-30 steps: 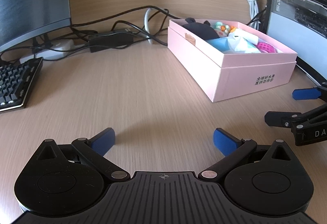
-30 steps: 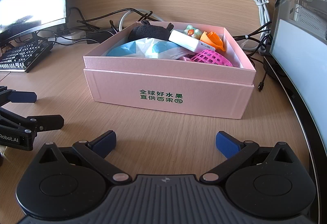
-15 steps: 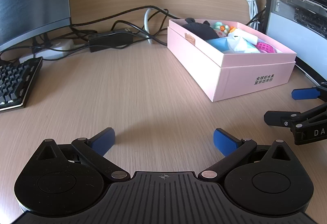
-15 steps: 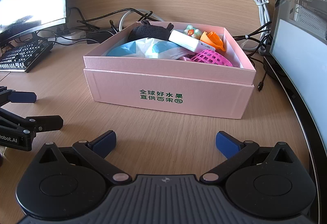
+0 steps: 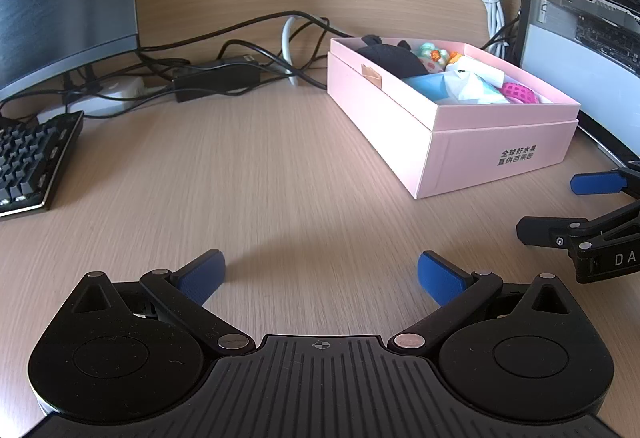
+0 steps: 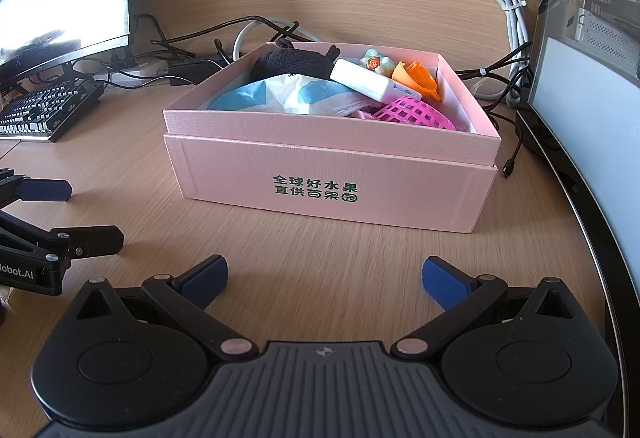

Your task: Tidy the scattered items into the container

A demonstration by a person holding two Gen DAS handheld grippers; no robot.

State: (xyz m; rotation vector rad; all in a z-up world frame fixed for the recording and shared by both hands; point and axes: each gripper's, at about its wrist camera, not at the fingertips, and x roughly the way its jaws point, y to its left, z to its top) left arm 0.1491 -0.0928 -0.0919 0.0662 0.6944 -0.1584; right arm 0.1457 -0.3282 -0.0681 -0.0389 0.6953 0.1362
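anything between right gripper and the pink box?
Nothing: in the right wrist view only bare desk lies between the open right gripper and the pink box. The left gripper sits off to the side.

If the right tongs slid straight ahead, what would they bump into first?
Most likely the front wall of the pink box. The right tongs are open and empty, pointing right at it, with only bare desk between. How far away it is stays unclear.
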